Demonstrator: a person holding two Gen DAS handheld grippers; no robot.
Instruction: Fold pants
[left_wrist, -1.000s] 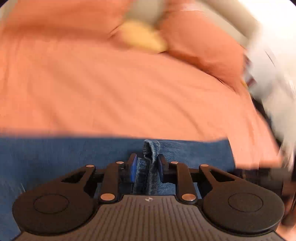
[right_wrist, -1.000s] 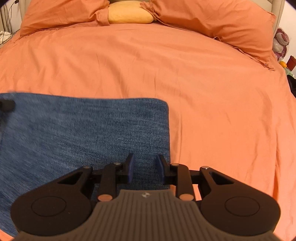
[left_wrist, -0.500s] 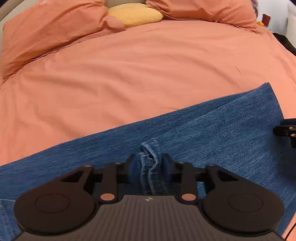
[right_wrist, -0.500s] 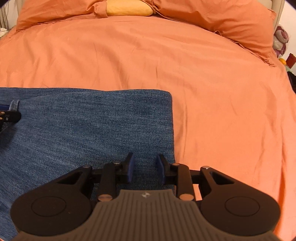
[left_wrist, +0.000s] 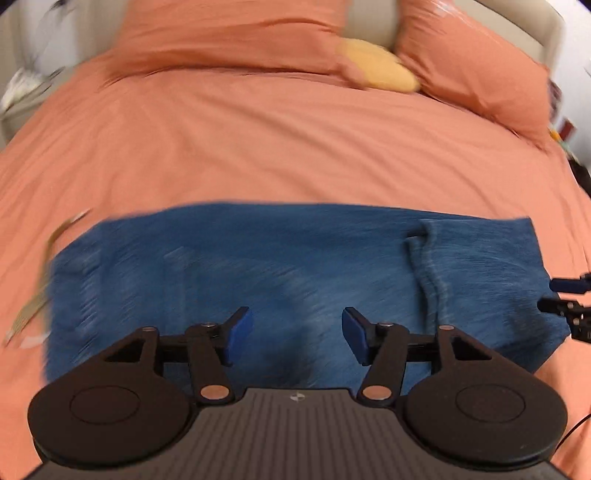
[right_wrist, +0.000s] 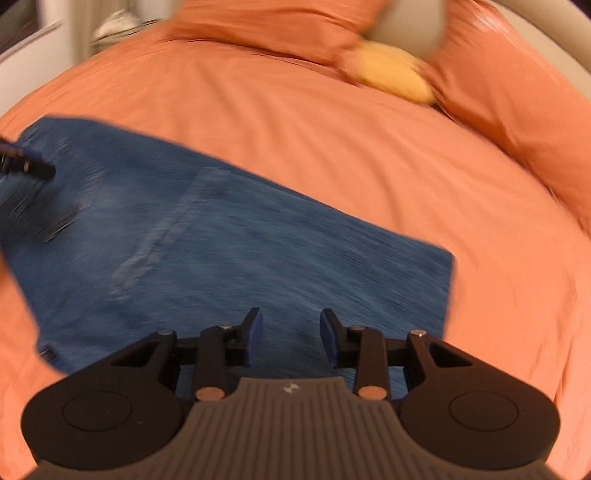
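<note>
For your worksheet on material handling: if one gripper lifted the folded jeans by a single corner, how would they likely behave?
The jeans would probably droop and unfold: they lie limp, with a rumpled hem ridge. Stacked denim layers likely feel heavy. The woven surface suggests little slipping on the bedsheet.

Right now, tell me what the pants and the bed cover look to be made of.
The pants: blue denim, matte, judging by the mottled weave and the paler stitched seam. The bed cover: thin woven fabric, probably cotton, matte orange with fine creases. Motion blur hides any finer texture.
</note>
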